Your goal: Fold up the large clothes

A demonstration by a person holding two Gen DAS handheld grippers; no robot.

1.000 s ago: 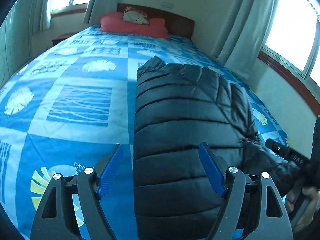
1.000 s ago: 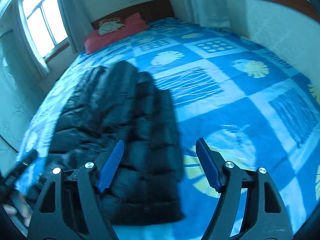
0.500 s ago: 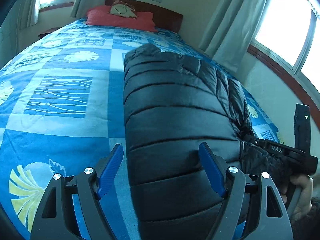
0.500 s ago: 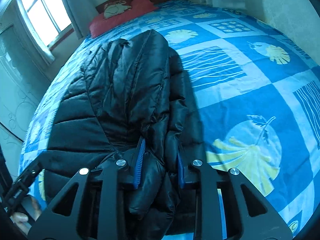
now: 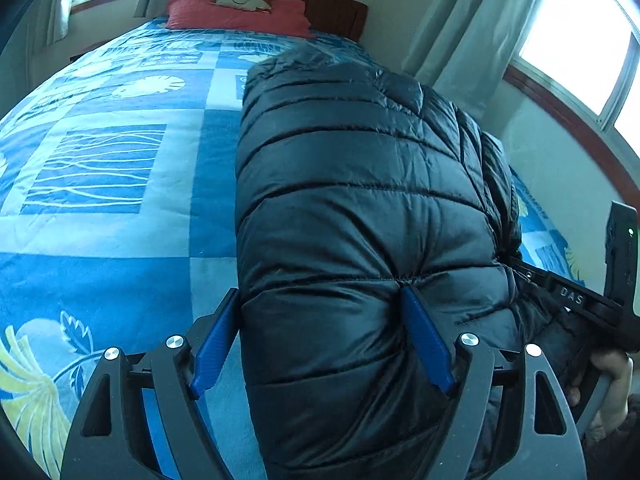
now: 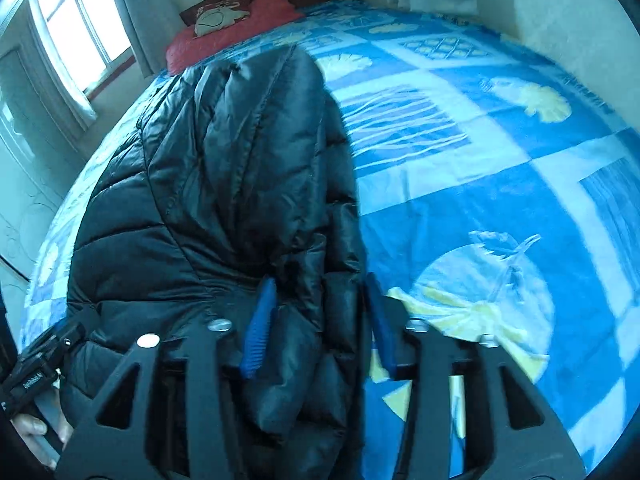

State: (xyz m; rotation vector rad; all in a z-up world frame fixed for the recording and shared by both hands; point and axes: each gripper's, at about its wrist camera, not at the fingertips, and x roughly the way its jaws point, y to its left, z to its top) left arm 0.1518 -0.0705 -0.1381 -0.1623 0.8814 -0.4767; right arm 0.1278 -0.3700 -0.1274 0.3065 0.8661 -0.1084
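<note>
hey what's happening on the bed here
A person holds a gripper in each hand and is folding a black puffer jacket that lies on the blue bedspread. The left gripper stands wide around the jacket's near edge, one pad denting the padding. The right gripper has a fold of the jacket between its pads; its jaws closed and have just been opening again. No lift has started; the jacket still rests on the bed.
</note>
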